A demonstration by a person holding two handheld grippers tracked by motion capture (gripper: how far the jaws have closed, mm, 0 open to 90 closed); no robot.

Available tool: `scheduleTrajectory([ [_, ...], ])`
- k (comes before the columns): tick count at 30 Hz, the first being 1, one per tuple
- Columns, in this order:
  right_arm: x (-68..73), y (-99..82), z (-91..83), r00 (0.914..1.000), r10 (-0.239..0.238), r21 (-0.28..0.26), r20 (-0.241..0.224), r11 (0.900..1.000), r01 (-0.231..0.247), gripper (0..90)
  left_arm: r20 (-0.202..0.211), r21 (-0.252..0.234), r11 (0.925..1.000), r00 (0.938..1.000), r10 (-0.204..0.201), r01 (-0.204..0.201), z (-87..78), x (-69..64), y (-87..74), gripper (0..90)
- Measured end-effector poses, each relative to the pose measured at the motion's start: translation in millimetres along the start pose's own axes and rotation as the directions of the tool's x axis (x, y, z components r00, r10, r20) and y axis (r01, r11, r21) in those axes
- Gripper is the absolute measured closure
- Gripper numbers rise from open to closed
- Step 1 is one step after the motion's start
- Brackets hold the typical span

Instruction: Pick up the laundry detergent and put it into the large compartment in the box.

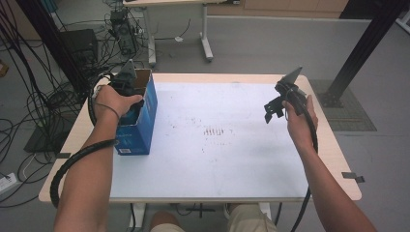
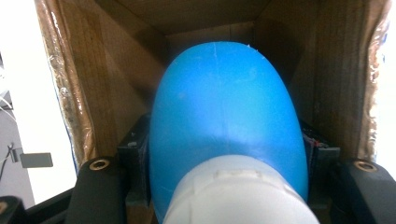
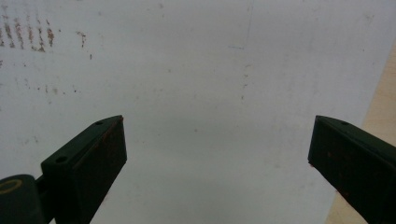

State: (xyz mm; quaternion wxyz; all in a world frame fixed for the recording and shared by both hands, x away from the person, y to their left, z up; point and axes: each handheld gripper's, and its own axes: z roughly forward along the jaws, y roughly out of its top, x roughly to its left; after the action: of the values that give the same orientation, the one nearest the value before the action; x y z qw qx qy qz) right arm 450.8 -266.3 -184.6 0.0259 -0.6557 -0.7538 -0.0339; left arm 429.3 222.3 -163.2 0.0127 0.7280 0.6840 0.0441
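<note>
A blue cardboard box (image 1: 143, 121) stands open-topped at the table's left edge. My left gripper (image 1: 127, 91) reaches down into it, the hand resting on the rim. In the left gripper view, a smooth rounded blue object (image 2: 224, 107) with a white ribbed end (image 2: 238, 191) sits between the two black jaws, which press on its sides. The box's brown inner walls (image 2: 116, 84) surround it. My right gripper (image 1: 272, 111) hangs above the right side of the white table surface (image 1: 217, 164), and its jaws (image 3: 217, 144) stand wide apart with nothing between them.
Faint reddish-brown marks (image 1: 215, 131) stain the middle of the white surface. The wooden table edge (image 3: 385, 112) runs close by the right gripper. Behind the table are tangled cables (image 1: 29, 96), a black frame post (image 1: 360, 48) and another table's legs (image 1: 207, 43).
</note>
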Motion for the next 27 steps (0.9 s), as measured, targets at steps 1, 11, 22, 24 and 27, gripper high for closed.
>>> scheduleTrajectory([
  [1, -0.1, -0.1, -0.1, 1.0, 0.0, 0.0, 0.0, 1.0, 0.0, 4.4, 0.0, 0.0, 1.0, 1.0, 0.0, 0.0, 0.0, 0.1, 0.0, 36.8],
  [11, -0.7, -0.6, -1.7, 1.0, -0.003, -0.005, 0.002, 1.0, 0.003, 4.4, 0.0, 0.0, 1.0, 1.0, -0.001, 0.001, 0.0, -0.3, 0.4, 36.7],
  [22, 0.8, -0.6, -1.8, 1.0, -0.003, -0.004, 0.004, 1.0, 0.003, 4.4, 0.001, -0.001, 1.0, 1.0, 0.0, 0.0, -0.1, 0.6, -0.2, 36.7],
  [24, 1.0, -0.5, -1.4, 1.0, -0.004, -0.002, 0.008, 1.0, 0.004, 4.4, 0.001, 0.0, 1.0, 1.0, -0.002, 0.002, -0.1, 0.2, 0.1, 36.7],
  [27, 0.1, -0.4, -1.7, 1.0, -0.002, -0.001, 0.006, 1.0, 0.002, 4.4, 0.0, 0.001, 1.0, 1.0, -0.004, 0.004, 0.1, -0.6, 0.8, 36.7],
])
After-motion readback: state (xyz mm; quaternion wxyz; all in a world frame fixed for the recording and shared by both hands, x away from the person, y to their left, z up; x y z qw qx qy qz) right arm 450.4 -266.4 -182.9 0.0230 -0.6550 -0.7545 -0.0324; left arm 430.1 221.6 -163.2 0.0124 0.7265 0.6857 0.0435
